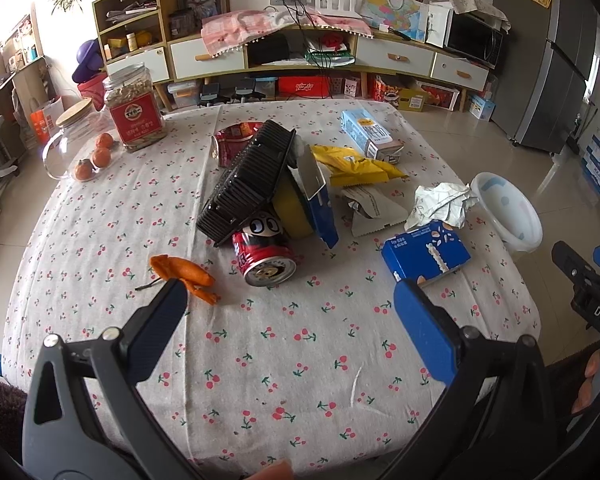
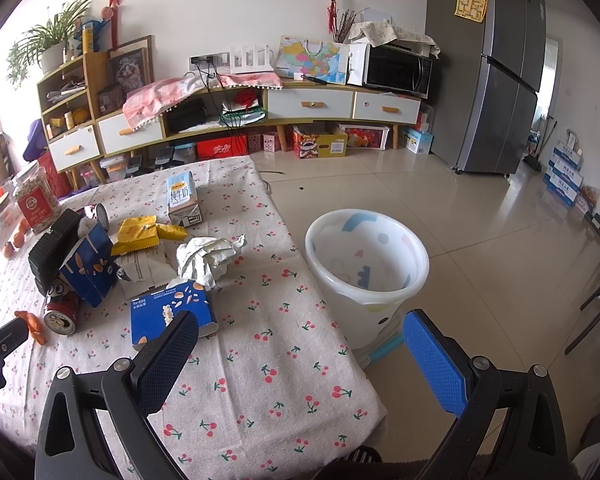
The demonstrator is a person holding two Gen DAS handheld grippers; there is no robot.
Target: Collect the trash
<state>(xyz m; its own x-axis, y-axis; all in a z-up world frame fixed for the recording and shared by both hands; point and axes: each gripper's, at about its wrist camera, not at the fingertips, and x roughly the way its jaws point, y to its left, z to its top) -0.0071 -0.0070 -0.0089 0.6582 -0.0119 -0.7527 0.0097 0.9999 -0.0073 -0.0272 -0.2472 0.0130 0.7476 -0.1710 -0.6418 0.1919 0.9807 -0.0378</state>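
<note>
Trash lies on the cherry-print tablecloth (image 1: 284, 344): a red can (image 1: 262, 254) on its side, orange peel (image 1: 184, 272), a black plastic tray (image 1: 248, 178), a blue carton (image 1: 426, 254), crumpled paper (image 1: 440, 202), yellow wrappers (image 1: 356, 164) and a milk carton (image 1: 368, 134). A white bin (image 2: 366, 262) stands on the floor by the table's right edge. My left gripper (image 1: 290, 320) is open and empty above the table's near part. My right gripper (image 2: 300, 354) is open and empty near the table's right corner; the blue carton (image 2: 172, 314) lies just beyond its left finger.
A jar of seeds (image 1: 134, 110), a glass jug (image 1: 70, 136) and three tangerines (image 1: 96, 156) stand at the table's far left. A long cabinet (image 2: 236, 116) lines the back wall and a fridge (image 2: 496, 80) stands at the right. Tiled floor (image 2: 480, 216) surrounds the bin.
</note>
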